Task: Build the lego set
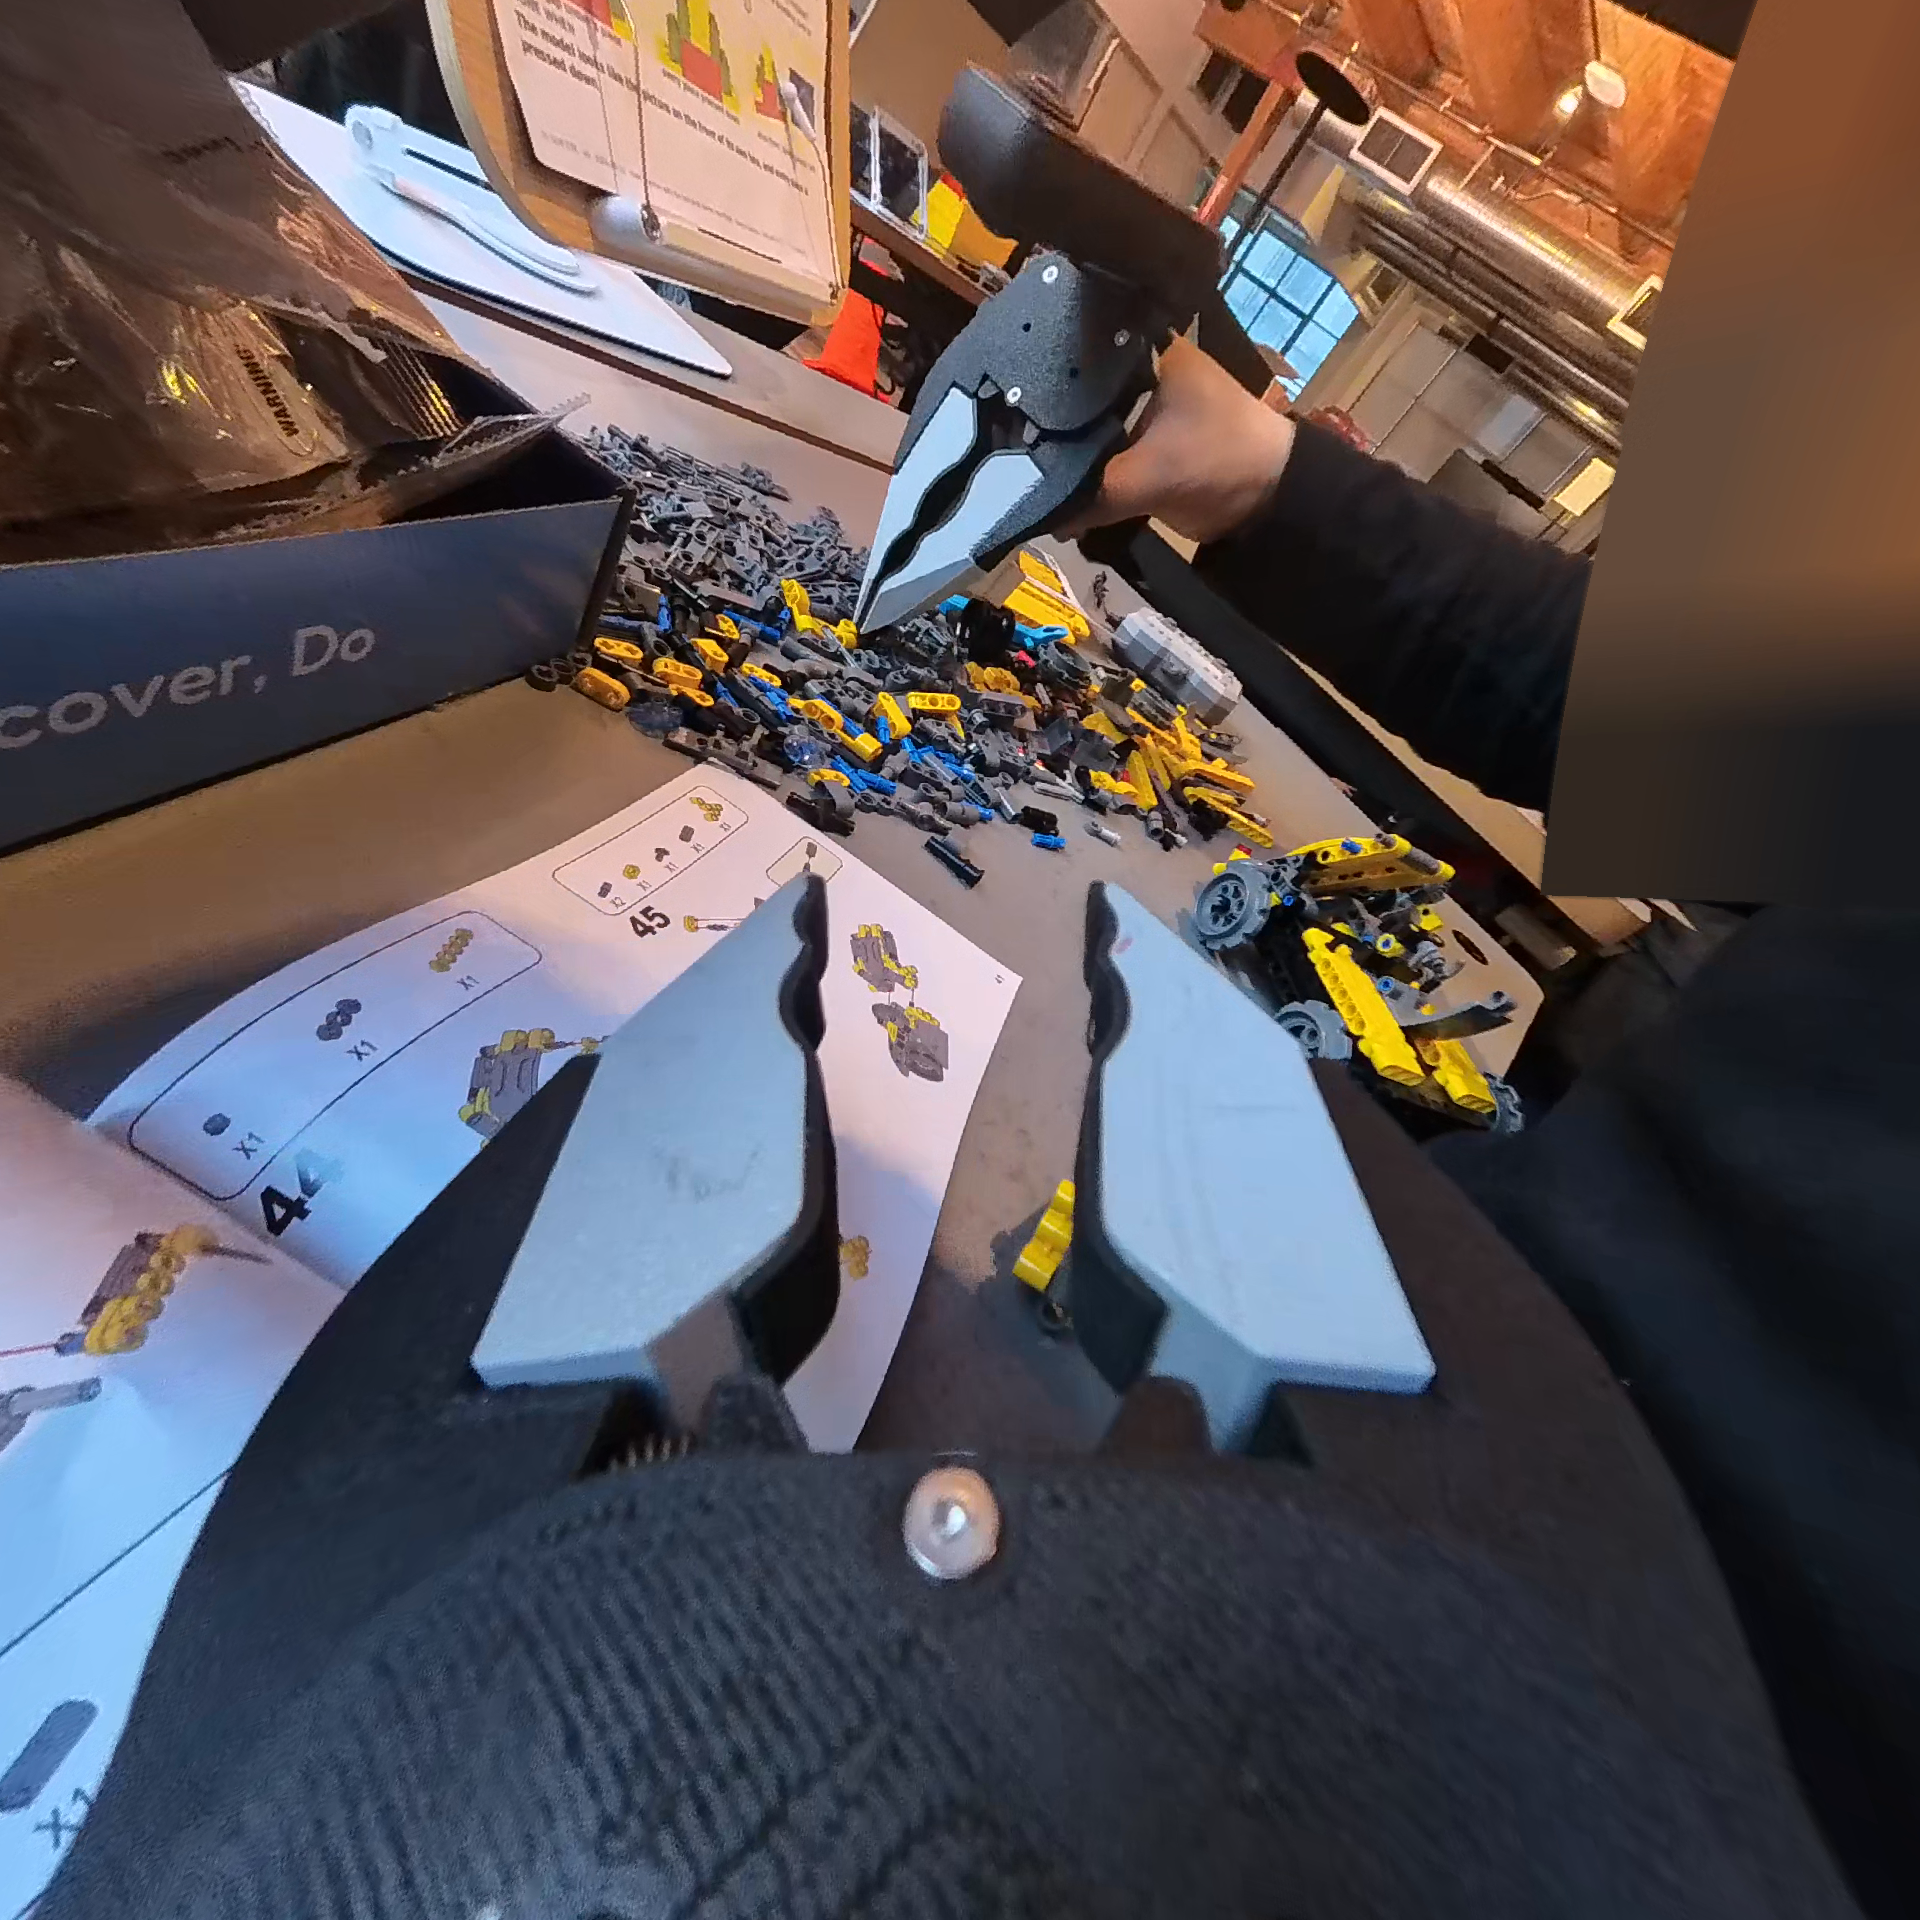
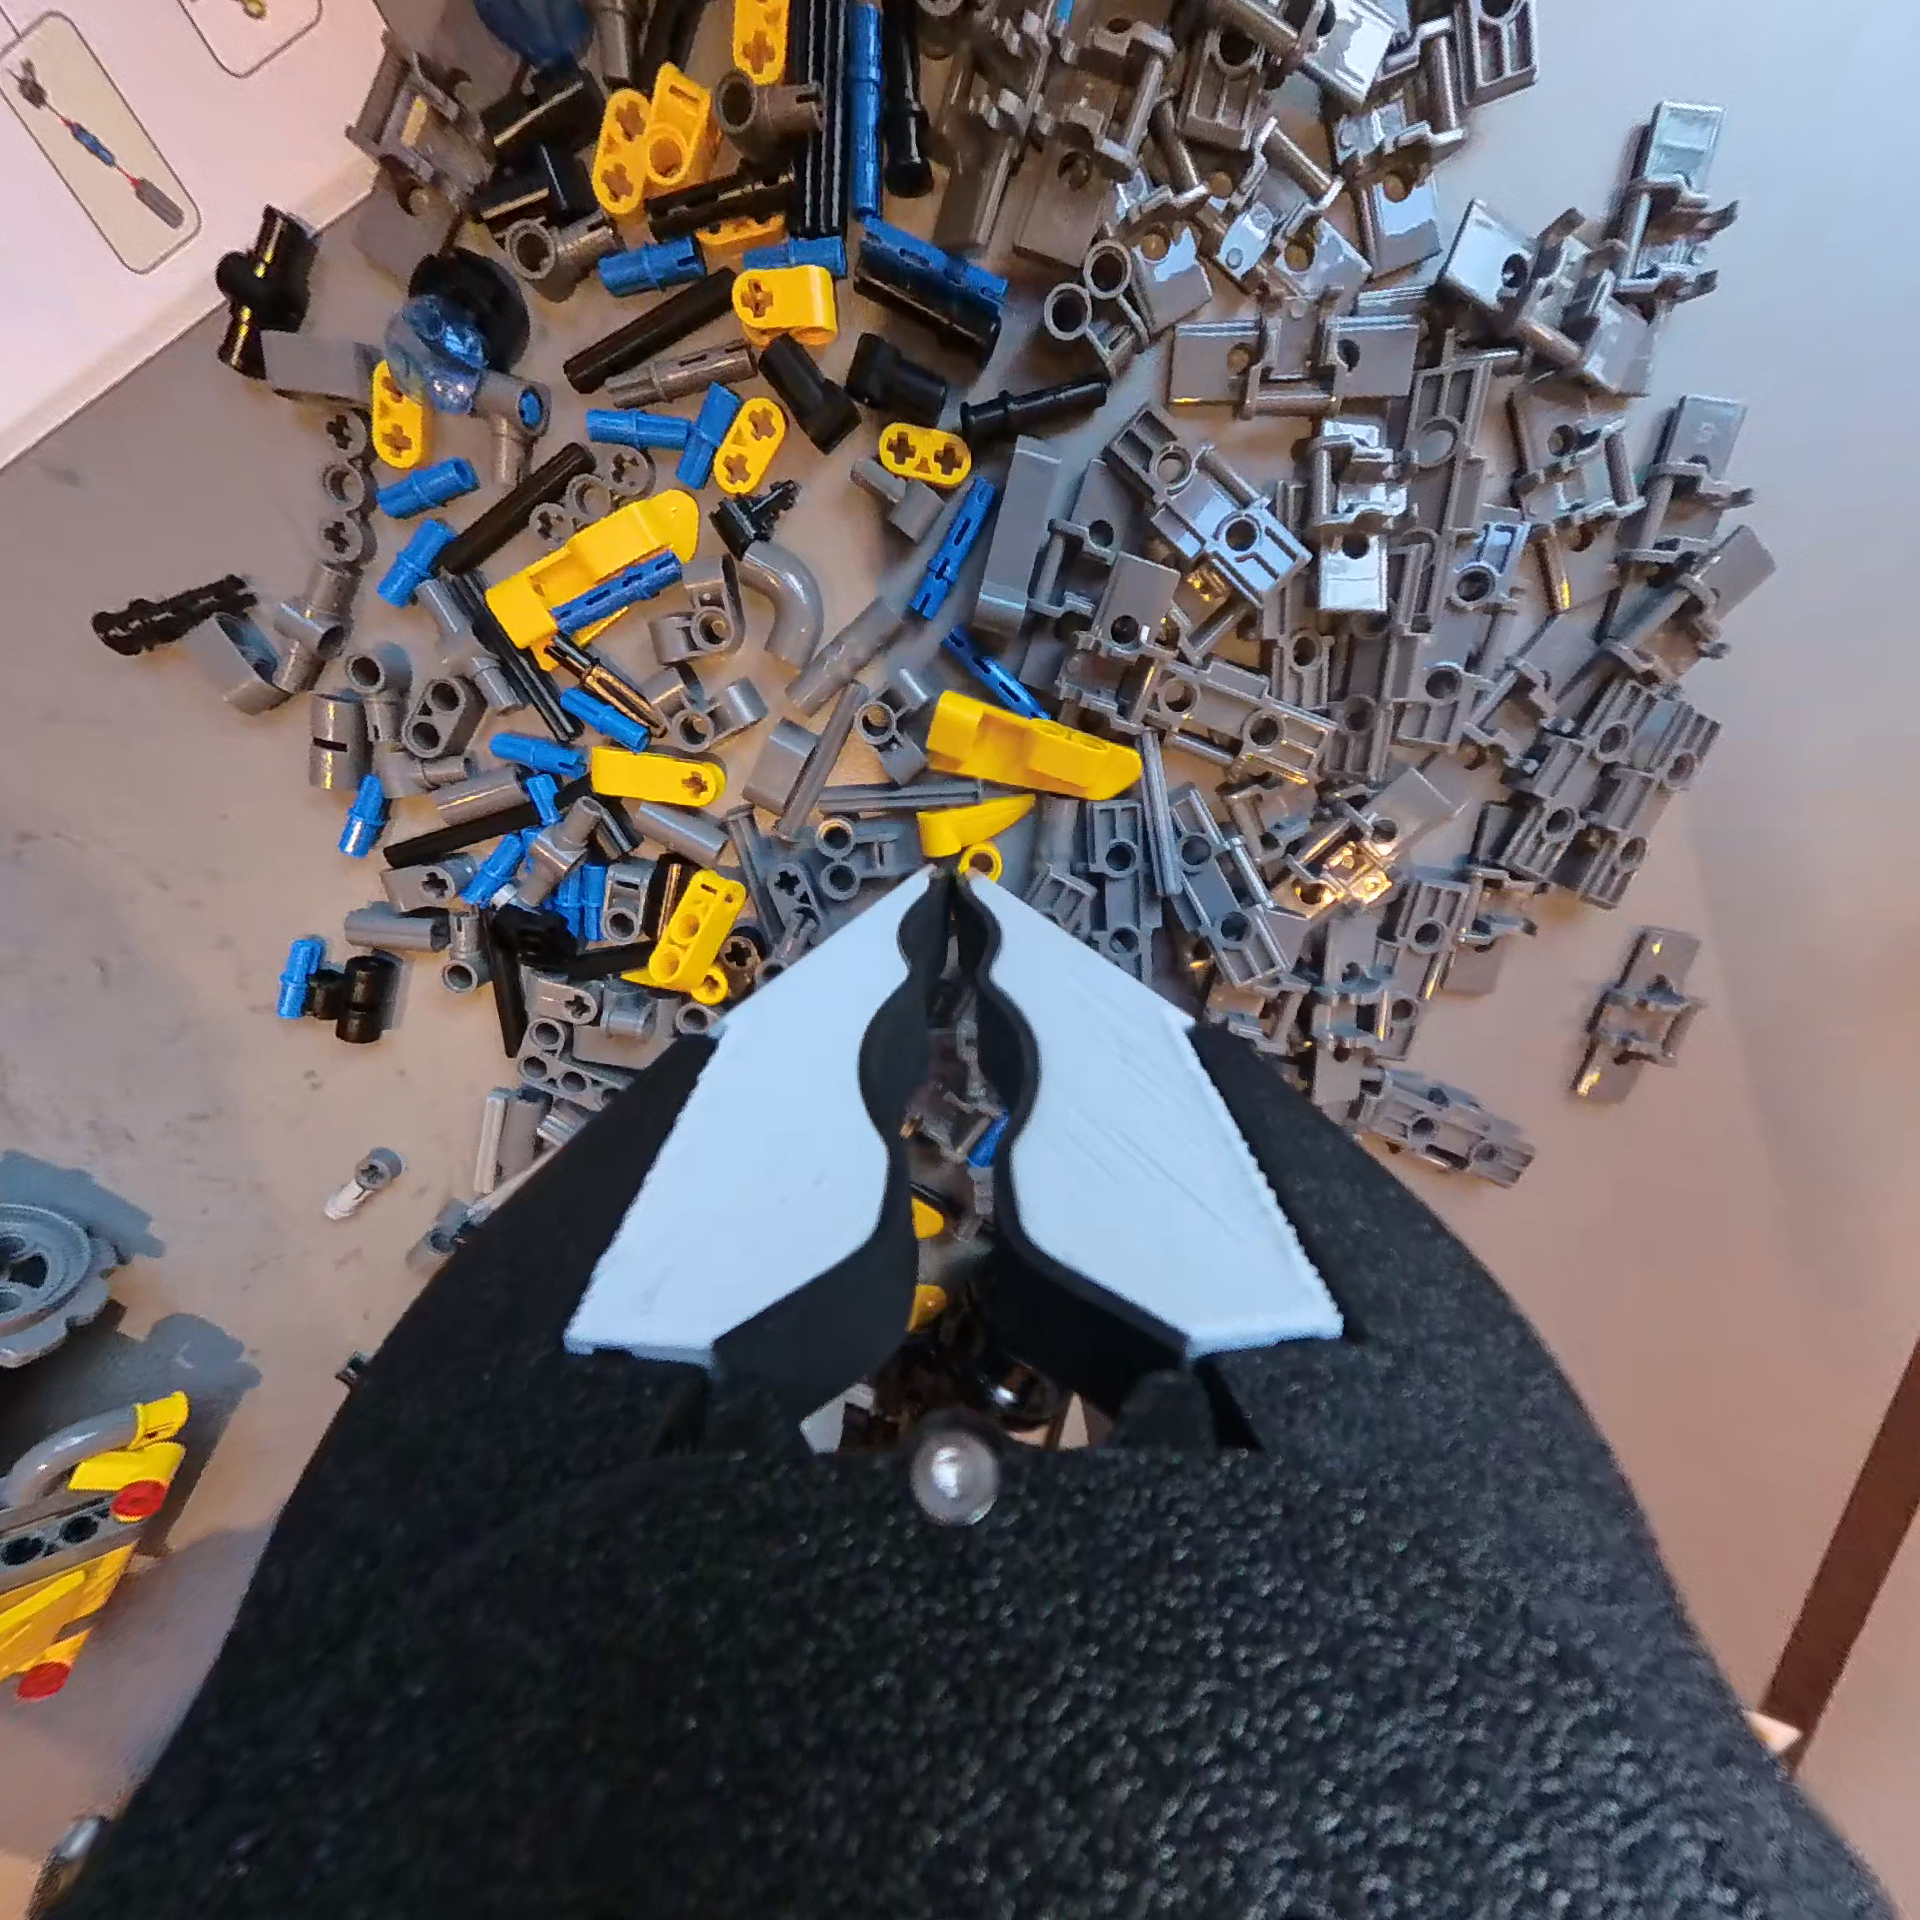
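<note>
A heap of small building pieces (image 1: 914,717), yellow, blue, black and grey, lies on the grey table (image 1: 364,790). My right gripper (image 2: 951,878) is shut, and its tips rest in the heap (image 2: 727,582) right beside a small yellow ring piece (image 2: 981,861). I cannot tell if anything is pinched. It also shows in the left wrist view (image 1: 862,623), held by a hand (image 1: 1195,457). My left gripper (image 1: 956,904) is open and empty, low over the edge of an open instruction booklet (image 1: 416,1039). A small yellow piece (image 1: 1044,1236) lies under its right finger.
A partly built yellow and grey model (image 1: 1351,966) stands right of my left gripper, and also shows at the lower left of the right wrist view (image 2: 73,1507). A dark open box (image 1: 260,665) stands at the left. A white stand base (image 1: 499,260) and a printed sheet are behind. The grippers' ends are close to 25 cm from one another.
</note>
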